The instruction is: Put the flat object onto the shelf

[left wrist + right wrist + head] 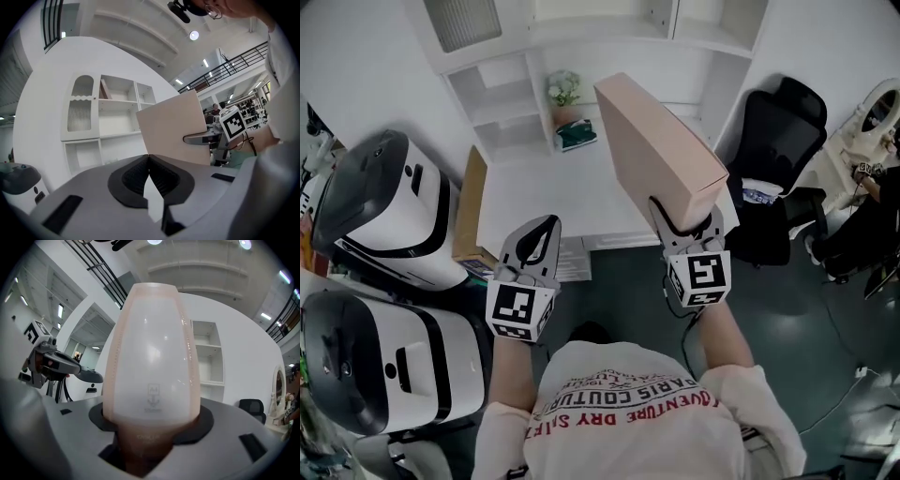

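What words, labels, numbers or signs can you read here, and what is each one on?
"PARIS COUTURE", upside down in the head view: on the person's shirt.
Red line beneath it, with "DRY" in it: same shirt; the rest is unsure.
"A4", probably, a small mark: on the end of the flat box; the print below it is too blurred.
Square markers on the left gripper and right gripper: patterns, no words.

Left hand-held gripper (546,228) is pointing forward and level, jaws sitting closed together with nothing between them. Right hand-held gripper (682,223) is pointing forward alongside it, jaws clamping the near end of the flat object (656,150).
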Motion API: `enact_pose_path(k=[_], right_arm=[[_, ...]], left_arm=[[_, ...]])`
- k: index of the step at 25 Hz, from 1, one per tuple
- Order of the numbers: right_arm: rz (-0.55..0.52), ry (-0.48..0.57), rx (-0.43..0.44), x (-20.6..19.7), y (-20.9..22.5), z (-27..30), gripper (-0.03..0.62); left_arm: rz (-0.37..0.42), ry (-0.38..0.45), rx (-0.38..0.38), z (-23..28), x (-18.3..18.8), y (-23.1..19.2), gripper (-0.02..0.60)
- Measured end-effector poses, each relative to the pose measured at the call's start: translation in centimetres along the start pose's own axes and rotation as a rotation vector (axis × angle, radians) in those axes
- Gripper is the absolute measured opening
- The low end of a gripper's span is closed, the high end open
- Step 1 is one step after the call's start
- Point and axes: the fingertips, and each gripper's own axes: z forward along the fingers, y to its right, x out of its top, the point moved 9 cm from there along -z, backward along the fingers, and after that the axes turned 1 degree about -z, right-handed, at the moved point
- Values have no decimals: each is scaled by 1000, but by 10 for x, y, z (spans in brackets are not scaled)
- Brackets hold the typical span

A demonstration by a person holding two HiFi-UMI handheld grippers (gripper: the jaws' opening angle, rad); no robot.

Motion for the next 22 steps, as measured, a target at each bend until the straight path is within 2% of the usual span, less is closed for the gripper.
enact_pose_path(k=[6, 10, 15, 22], right_arm=[[-61, -14, 3, 22, 23, 58, 301], [-141, -11, -18, 51, 36, 107, 301], [-310, -59, -21, 98, 43, 160, 302], [-532, -140, -26, 143, 50, 215, 304]], left_arm=[[1, 18, 36, 26, 6, -33, 14], [23, 56, 42, 49, 17, -65, 14], [30, 86, 47, 73, 25, -102, 14], [41, 103, 39, 96, 28, -139, 14]])
